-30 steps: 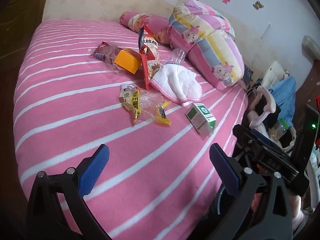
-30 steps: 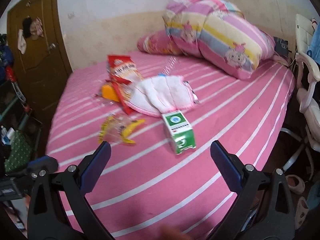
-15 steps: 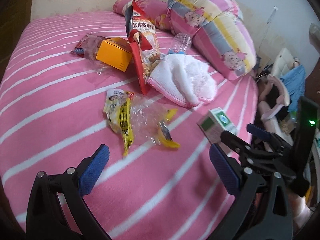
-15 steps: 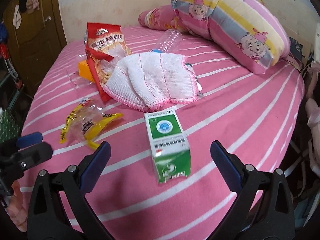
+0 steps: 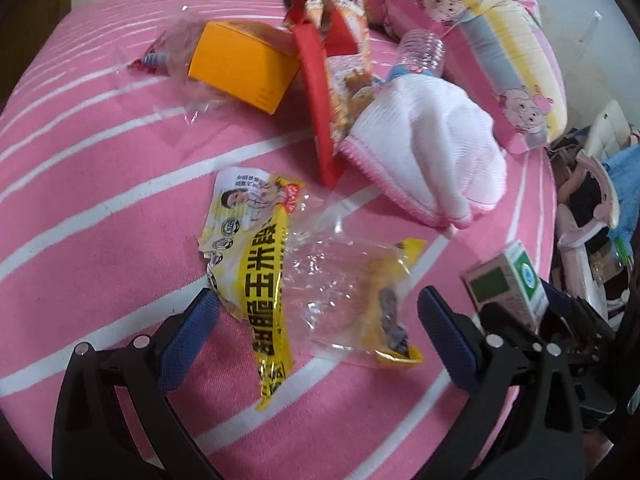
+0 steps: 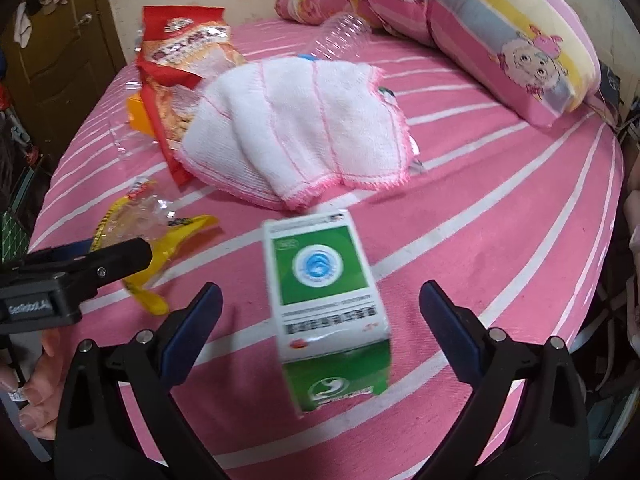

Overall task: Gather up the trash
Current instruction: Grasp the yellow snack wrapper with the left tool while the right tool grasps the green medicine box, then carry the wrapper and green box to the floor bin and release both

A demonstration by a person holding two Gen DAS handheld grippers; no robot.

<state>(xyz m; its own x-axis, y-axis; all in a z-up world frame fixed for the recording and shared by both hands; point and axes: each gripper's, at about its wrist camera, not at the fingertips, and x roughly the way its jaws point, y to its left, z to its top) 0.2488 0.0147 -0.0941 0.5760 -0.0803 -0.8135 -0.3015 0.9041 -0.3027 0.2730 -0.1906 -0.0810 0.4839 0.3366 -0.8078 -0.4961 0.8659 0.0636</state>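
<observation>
A: While both grippers tilt down over the bed (image 5: 100, 208), what is each one set on?

B: Left gripper (image 5: 316, 320): jaws wide apart, nothing pressed. Yellow wrapper (image 5: 264, 280) lies flat on the sheet between the pads and beyond them.

A: And the right?

B: Right gripper (image 6: 320, 316): jaws have just been closing slightly, yet stand wide. Green carton (image 6: 324, 304) lies on the bed between them, touching neither pad.

A: Remaining trash?

B: Farther up the bed: orange box (image 5: 240, 68), red snack bag (image 5: 328, 80) leaning over it, clear bottle (image 5: 420, 52) by the pillow (image 5: 500, 40). White cloth (image 6: 296, 128) lies between snack bag and carton. A hand (image 6: 36, 380) shows at the lower left of the right view.
</observation>
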